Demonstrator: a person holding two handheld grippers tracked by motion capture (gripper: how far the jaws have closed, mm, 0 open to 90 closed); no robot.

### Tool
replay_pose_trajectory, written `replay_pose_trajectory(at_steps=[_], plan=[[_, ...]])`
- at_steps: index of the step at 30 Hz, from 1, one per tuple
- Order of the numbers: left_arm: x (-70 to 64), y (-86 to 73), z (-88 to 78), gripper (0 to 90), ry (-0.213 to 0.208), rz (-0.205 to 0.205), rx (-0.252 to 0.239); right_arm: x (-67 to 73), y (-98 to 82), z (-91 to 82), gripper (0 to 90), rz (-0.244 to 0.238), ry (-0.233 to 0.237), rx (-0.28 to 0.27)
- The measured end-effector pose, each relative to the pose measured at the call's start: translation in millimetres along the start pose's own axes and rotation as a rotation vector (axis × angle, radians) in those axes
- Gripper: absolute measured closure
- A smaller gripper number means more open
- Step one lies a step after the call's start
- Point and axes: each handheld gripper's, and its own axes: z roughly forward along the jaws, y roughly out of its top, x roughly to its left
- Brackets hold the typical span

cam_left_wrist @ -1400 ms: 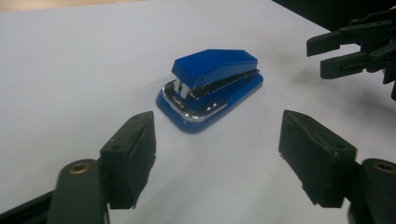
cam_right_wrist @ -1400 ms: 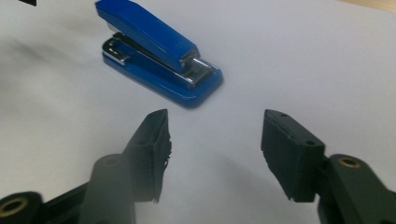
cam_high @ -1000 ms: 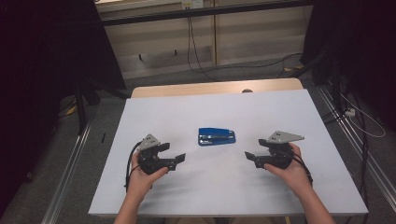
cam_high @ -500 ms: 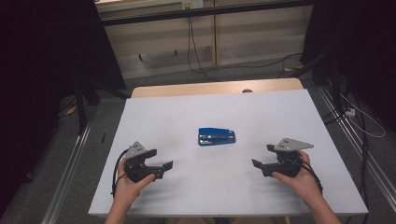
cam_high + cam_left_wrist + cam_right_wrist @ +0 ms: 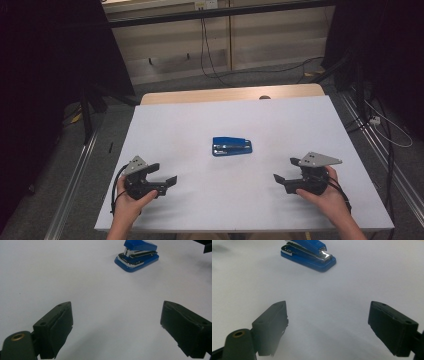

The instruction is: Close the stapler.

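Observation:
A blue stapler [image 5: 231, 147] lies flat near the middle of the white table [image 5: 300, 115]. My left gripper [image 5: 164, 173] is held low near the front left, open, its jaws pointing toward the stapler with nothing between them. My right gripper [image 5: 285, 170] is held at the front right, also open and empty; its jaws have just been opening. In the left gripper view the stapler [image 5: 137, 255] sits well beyond the spread jaws of the left gripper [image 5: 116, 320]. In the right gripper view the stapler [image 5: 308, 253] lies far ahead of the right gripper [image 5: 327, 317].
A wooden strip [image 5: 230, 94] runs along the table's far edge. Cables [image 5: 385, 125] trail over the floor to the right, and metal rails [image 5: 75, 170] flank the table. A dark piece of the other gripper [image 5: 206, 245] pokes in at the left gripper view's top right.
Both hands have drawn back toward the near edge and apart, away from the stapler. The stapler has not moved.

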Motion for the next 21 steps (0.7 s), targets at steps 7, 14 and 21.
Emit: replay_pose_trajectory(at_steps=[7,14,21], plan=[[0.4,-6.1,-5.4,10.8,0.012,0.007,0.012,2.4,-2.3,-4.5,15.0,-0.012,-0.005,-0.006],[2.9,-9.4,-10.4,10.5,0.026,-0.001,-0.004,2.8,-7.4,-10.2,14.7,-0.007,0.0,-0.013],[3.4,-9.0,-7.9,10.5,0.021,-0.006,-0.007,3.2,-9.4,-11.1,14.1,-0.001,0.005,-0.027]])
